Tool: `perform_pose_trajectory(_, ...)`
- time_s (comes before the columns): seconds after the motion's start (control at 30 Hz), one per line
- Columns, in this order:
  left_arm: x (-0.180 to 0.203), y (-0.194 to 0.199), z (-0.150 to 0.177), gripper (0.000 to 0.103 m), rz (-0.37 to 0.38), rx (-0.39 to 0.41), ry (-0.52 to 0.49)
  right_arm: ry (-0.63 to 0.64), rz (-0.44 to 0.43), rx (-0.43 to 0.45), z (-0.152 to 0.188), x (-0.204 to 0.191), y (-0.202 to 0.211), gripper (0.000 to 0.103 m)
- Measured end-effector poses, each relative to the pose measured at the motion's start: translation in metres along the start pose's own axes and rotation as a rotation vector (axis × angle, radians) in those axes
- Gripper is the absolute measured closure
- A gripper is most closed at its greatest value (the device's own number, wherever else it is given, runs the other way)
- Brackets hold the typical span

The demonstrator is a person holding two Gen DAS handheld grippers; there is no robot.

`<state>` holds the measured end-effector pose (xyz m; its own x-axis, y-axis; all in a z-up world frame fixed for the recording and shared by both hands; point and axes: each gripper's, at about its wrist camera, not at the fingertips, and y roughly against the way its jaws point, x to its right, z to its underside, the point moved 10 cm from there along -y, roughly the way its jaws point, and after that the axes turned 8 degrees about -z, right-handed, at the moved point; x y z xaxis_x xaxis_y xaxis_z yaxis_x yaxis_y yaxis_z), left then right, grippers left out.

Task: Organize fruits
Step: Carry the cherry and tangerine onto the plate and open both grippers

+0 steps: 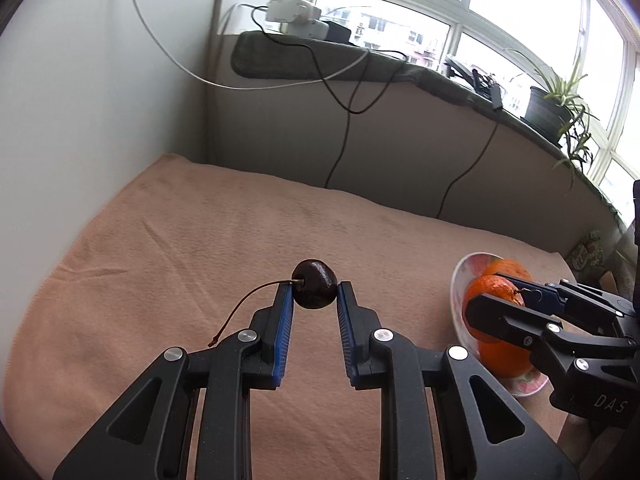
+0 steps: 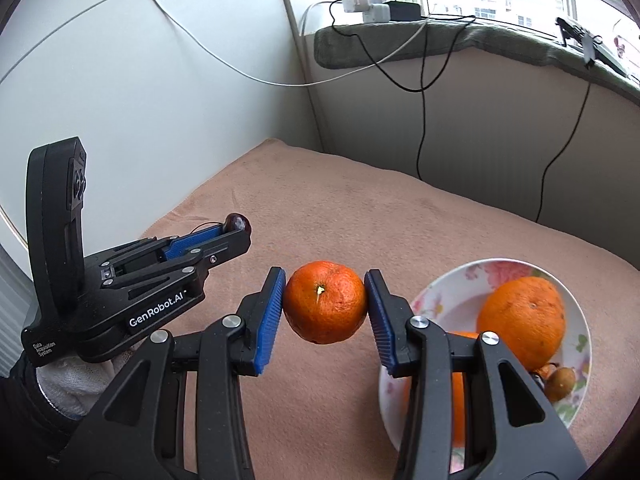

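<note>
My left gripper (image 1: 315, 294) is shut on a dark cherry (image 1: 315, 289) with a long curved stem, held above the peach cloth (image 1: 180, 240). It also shows in the right wrist view (image 2: 237, 227), at the left, with the cherry (image 2: 237, 222) at its tips. My right gripper (image 2: 325, 300) is shut on an orange tangerine (image 2: 325, 302), held above the cloth just left of a floral plate (image 2: 452, 292). The plate holds two more tangerines (image 2: 522, 322) and a small brown fruit (image 2: 560, 382). In the left wrist view the right gripper (image 1: 504, 300) holds the tangerine (image 1: 492, 290) by the plate (image 1: 458, 292).
The cloth-covered surface is bounded by a white wall (image 2: 140, 120) on the left and a low wall under the window sill (image 1: 360, 64) at the back. Cables (image 1: 340, 140) hang down from chargers on the sill. A potted plant (image 1: 556, 108) stands at the far right.
</note>
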<state>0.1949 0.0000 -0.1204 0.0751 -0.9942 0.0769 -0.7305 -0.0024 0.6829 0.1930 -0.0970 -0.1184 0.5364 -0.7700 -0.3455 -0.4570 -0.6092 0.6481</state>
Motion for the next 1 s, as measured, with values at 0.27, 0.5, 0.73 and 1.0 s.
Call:
perform_pose_trajectory(0.27,0.055,-0.002,0.007,0.082,0.097,-0.018,-0.059,-0.078,0.062,0.032,0.016,0.047,0.043,0.06)
perform_pose_trajectory(0.5,0.087,-0.004,0.009,0.082,0.153,-0.028,-0.089,-0.091,0.116,0.063,0.018,0.067,0.068,0.06)
perform_pose_trajectory(0.73,0.116,-0.006,0.007,0.082,0.198,-0.035,-0.137,-0.105,0.176,0.053,0.026,0.089,0.076,0.06)
perform_pose_trajectory(1.0,0.143,-0.007,0.004,0.082,0.246,-0.04,-0.183,-0.134,0.19,0.036,0.035,0.103,0.075,0.06)
